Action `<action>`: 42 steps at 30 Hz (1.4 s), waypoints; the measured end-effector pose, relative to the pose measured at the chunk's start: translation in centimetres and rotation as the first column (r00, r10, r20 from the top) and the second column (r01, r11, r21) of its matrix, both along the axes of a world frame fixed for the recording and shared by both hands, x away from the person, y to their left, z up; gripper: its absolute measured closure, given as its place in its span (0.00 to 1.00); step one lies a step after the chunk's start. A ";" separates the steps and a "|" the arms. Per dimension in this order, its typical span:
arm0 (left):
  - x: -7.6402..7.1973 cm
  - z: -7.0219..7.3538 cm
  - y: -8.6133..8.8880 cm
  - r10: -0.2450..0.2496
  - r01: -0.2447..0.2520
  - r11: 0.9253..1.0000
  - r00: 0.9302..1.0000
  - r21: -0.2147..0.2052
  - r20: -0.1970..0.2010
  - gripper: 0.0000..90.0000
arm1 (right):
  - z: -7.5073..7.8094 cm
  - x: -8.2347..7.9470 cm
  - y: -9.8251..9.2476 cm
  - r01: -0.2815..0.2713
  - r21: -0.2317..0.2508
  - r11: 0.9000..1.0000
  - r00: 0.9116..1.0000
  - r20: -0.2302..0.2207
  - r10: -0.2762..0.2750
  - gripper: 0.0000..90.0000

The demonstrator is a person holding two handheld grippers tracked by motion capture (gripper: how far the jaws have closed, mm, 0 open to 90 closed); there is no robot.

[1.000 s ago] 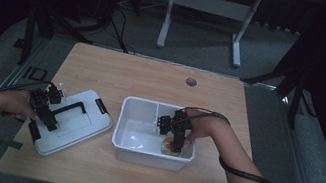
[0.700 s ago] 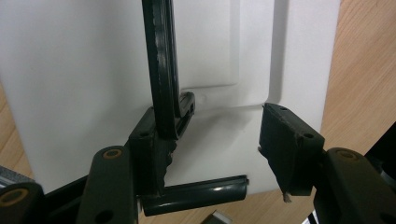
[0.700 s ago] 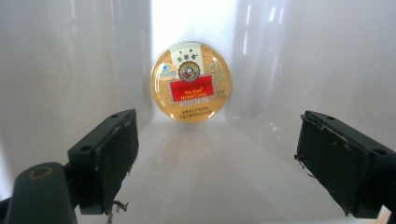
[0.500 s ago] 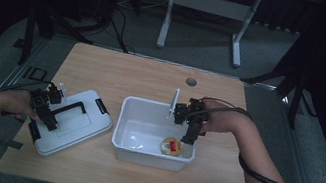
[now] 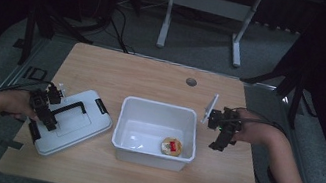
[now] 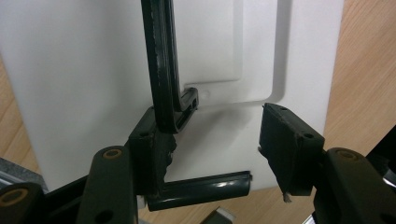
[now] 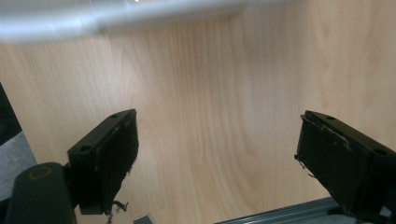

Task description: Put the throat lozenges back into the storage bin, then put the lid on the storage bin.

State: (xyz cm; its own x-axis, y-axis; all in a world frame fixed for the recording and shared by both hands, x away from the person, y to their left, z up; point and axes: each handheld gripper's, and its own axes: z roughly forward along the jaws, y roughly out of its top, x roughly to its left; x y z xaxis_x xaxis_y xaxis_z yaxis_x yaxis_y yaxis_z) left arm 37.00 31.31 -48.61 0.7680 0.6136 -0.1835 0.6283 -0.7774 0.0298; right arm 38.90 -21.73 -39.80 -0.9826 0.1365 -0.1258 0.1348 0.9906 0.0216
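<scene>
While the high view looks down on the wooden table [image 5: 153, 77], the left gripper [image 5: 47, 114] sits over the white lid [image 5: 75, 124], right at the lid's black handle [image 5: 69, 107]. Just to its right stands the white bin [image 5: 156, 133], with a round food item [image 5: 171, 147] lying in the bin's near right corner. Over on the far side of the bin, the right gripper [image 5: 219, 141] hangs above bare table, clear of the bin wall, jaws pointing down and spread, nothing between them.

Left gripper view now: the left gripper [image 6: 215, 154] has its 2 jaws spread about halfway over the lid [image 6: 84, 74]. One jaw presses against the corner of the black handle [image 6: 163, 70], the other stands off to the side with white lid showing in the gap. No clamp here, the handle is touched on 1 side only.

Right gripper view: the right gripper [image 7: 217, 154] is wide apart and empty, with plain wood grain of the table [image 7: 219, 93] beneath the jaws. Ahead of them, blurred, runs the white rim of the bin [image 7: 116, 18].
</scene>
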 end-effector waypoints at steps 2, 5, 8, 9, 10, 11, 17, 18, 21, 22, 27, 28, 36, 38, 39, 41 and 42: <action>0.0 0.0 -0.1 -0.001 0.001 1.000 1.000 -0.001 0.001 0.48 | -0.7 -0.1 -1.0 0.016 0.011 1.000 1.000 -0.005 -0.016 0.15; 0.1 0.0 0.0 -0.001 0.001 1.000 1.000 -0.001 0.005 0.49 | -1.9 -0.2 -2.3 0.047 0.032 0.998 0.999 -0.021 -0.046 0.15; 0.0 0.0 -0.1 -0.005 0.005 1.000 1.000 0.003 0.015 0.49 | -3.2 -0.4 -3.4 0.077 0.038 0.996 0.997 -0.032 -0.076 0.15; 0.0 0.0 -0.1 -0.009 0.009 1.000 1.000 0.001 0.020 0.50 | -3.6 -0.5 -3.7 0.089 0.039 0.995 0.995 -0.037 -0.088 0.15; 0.0 0.0 -0.1 -0.010 0.010 1.000 1.000 0.002 0.023 0.51 | -4.0 -0.7 -4.0 0.096 0.042 0.994 0.995 -0.043 -0.094 0.15; 0.0 0.0 -0.1 -0.011 0.011 1.000 1.000 0.002 0.025 0.51 | -4.4 -0.8 -4.2 0.104 0.046 0.993 0.994 -0.047 -0.102 0.15; -0.1 0.1 0.0 -0.012 0.012 1.000 0.999 0.017 0.035 0.58 | -6.3 -1.5 -5.0 0.125 0.043 0.991 0.990 -0.074 -0.121 0.15; -0.1 0.1 0.0 -0.009 0.008 1.000 0.999 0.022 0.036 0.60 | -6.4 -1.6 -5.1 0.128 0.044 0.991 0.989 -0.076 -0.124 0.14; -0.1 0.1 0.0 -0.010 0.009 0.999 0.999 0.031 0.042 0.64 | -6.8 -1.7 -5.4 0.141 0.046 0.989 0.987 -0.083 -0.137 0.15; -0.1 0.1 0.0 -0.008 0.007 0.999 0.999 0.032 0.039 0.65 | -6.9 -1.7 -5.4 0.141 0.045 0.989 0.987 -0.084 -0.137 0.15; 0.0 -0.1 -0.1 -0.020 0.017 0.998 0.999 0.060 0.049 0.67 | -7.0 -1.7 -5.5 0.147 0.049 0.988 0.986 -0.090 -0.143 0.15; 0.1 -0.2 -0.1 -0.004 0.001 0.999 0.999 0.050 0.051 0.67 | -7.1 -1.7 -5.5 0.147 0.051 0.988 0.986 -0.090 -0.142 0.15; 0.8 -0.5 -0.5 -0.018 0.014 0.996 0.998 0.086 0.056 0.73 | -8.0 -1.7 -5.2 0.146 0.032 0.989 0.984 -0.110 -0.142 0.15; 1.0 -0.5 -0.5 -0.004 0.000 0.997 0.999 0.077 0.044 0.78 | -8.2 -1.7 -5.2 0.141 0.030 0.990 0.984 -0.117 -0.137 0.15; 1.1 -0.6 -0.5 -0.004 0.001 0.997 0.999 0.080 0.042 0.81 | -8.3 -1.7 -5.2 0.139 0.029 0.990 0.984 -0.119 -0.135 0.15; 1.1 -0.7 -0.6 0.000 0.000 0.998 1.000 0.064 0.010 0.90 | -8.4 -1.7 -5.2 0.145 0.030 0.989 0.983 -0.121 -0.141 0.15; 1.0 -0.7 -0.7 0.000 -0.001 0.998 1.000 0.066 0.012 0.91 | -8.4 -1.6 -5.3 0.145 0.029 0.989 0.983 -0.122 -0.140 0.15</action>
State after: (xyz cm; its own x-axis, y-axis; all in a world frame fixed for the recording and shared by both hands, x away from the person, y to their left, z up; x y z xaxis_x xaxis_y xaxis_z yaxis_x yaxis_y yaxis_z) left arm 38.05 30.61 -49.31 0.7695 0.6246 -0.1337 0.6287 -0.7775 -0.0142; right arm 37.25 -26.99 -48.22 -0.9603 0.2789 -0.0007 0.2787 0.9598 0.0340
